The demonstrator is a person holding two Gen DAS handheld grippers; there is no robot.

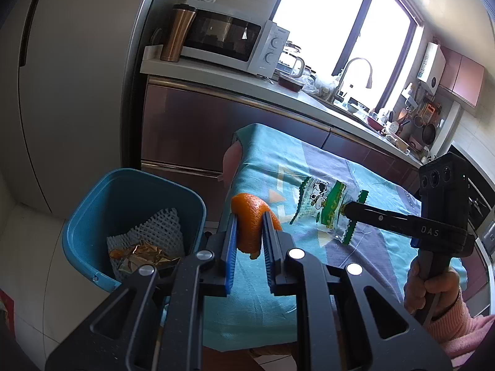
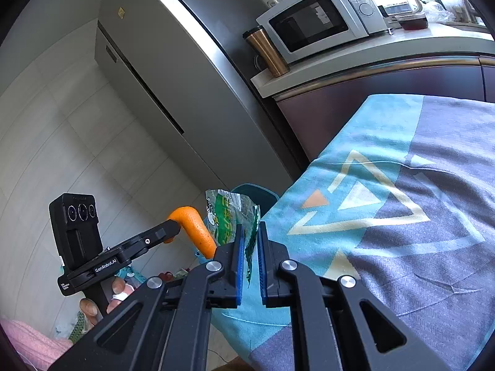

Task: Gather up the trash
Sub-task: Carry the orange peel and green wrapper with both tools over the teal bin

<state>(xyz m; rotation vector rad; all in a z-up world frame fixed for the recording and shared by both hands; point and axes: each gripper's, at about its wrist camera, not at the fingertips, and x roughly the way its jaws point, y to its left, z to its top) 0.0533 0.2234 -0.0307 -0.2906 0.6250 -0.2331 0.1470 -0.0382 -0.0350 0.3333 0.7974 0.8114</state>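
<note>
L gripper (image 1: pixel 250 232) is clamped on a curved piece of orange peel (image 1: pixel 249 216), pebbly skin, held up between the blue bin (image 1: pixel 92 216) and the table edge. Bin is smooth plastic w/ rounded corners; white foam netting (image 1: pixel 161 225) and crinkled gold foil (image 1: pixel 145 255) lie inside. R gripper (image 2: pixel 249 247) is pinched nearly closed on a thin clear-and-green plastic wrapper (image 2: pixel 229 213) w/ zigzag edges, raised over the woven teal and grey tablecloth (image 2: pixel 433 216). Both grippers tilt downward; a hand (image 1: pixel 430 287) in a pink knit sleeve grips the R handle.
</note>
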